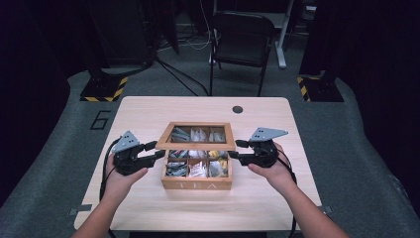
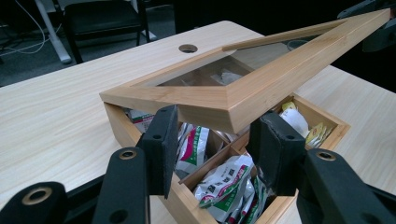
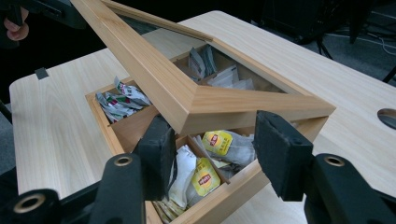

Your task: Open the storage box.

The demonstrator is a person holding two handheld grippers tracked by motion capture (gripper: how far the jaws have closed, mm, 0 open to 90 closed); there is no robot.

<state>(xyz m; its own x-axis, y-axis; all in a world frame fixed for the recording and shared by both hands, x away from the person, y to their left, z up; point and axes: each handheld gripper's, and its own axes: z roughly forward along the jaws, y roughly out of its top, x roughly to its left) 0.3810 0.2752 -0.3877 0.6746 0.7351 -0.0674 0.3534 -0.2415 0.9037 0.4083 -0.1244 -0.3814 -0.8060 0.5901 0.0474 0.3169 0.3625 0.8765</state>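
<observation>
Both grippers, L (image 1: 157, 150) & R (image 1: 234, 150), sat spread at the tea box (image 1: 196, 183) lid (image 1: 195, 145) corners, gripping nothing; best raised evenly, 2 sides level.

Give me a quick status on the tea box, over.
Left gripper and right gripper open, flanking the lid's front corners. Wooden tea box half open, glass lid tilted up. Nothing in the way.

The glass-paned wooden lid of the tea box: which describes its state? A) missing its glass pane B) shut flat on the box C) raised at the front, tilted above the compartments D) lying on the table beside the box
C: the glass-paned wooden lid slants above the wooden tea box, with the tea bags exposed beneath its front edge.
</observation>
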